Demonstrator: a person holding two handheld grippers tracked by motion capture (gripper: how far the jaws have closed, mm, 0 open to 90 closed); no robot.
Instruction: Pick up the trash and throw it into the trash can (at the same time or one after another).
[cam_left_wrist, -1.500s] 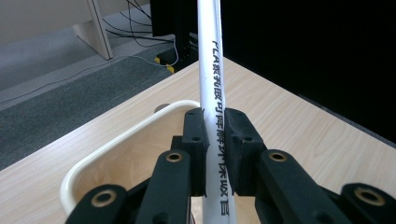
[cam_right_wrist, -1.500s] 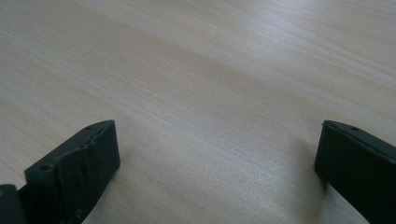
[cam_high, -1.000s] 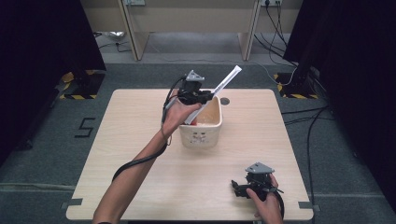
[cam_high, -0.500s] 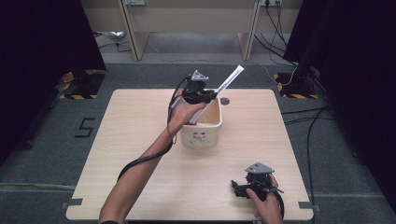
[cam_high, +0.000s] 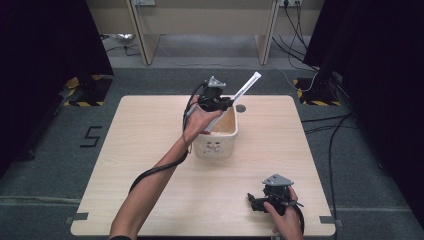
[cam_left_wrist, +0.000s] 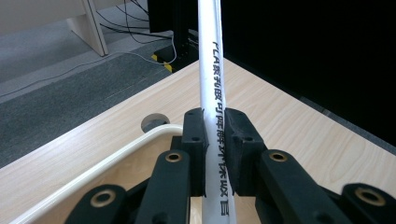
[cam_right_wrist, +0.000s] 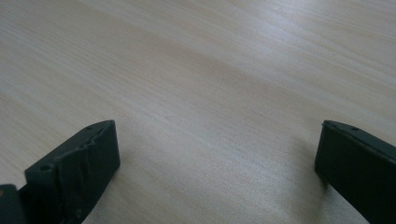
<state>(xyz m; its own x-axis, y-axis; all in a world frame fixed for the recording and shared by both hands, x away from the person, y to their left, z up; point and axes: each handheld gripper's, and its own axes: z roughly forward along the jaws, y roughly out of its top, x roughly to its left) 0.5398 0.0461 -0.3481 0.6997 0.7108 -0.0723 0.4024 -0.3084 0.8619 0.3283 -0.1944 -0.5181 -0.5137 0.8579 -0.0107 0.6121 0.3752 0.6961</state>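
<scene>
A long white tube (cam_high: 246, 87) with dark printed lettering slants up to the right above a cream bin (cam_high: 218, 142) on the wooden table. My left gripper (cam_high: 220, 104) is shut on the white tube (cam_left_wrist: 212, 93), its two black pads pressed against the tube's sides. The bin's cream rim (cam_left_wrist: 121, 151) curves just below those jaws. Near the table's front right edge, a hand rests my right gripper (cam_high: 256, 202) on the tabletop. Its jaws stand wide apart with only bare wood between the fingertips (cam_right_wrist: 86, 158).
A round cable hole (cam_high: 241, 108) sits in the table just behind the bin. Table legs and trailing cables stand on the grey floor beyond the far edge. Black curtains close both sides. Hazard-taped stand bases (cam_high: 85, 90) lie on the floor at left and right.
The left hand and the tube have shifted slightly over the bin. The right gripper has stayed put.
</scene>
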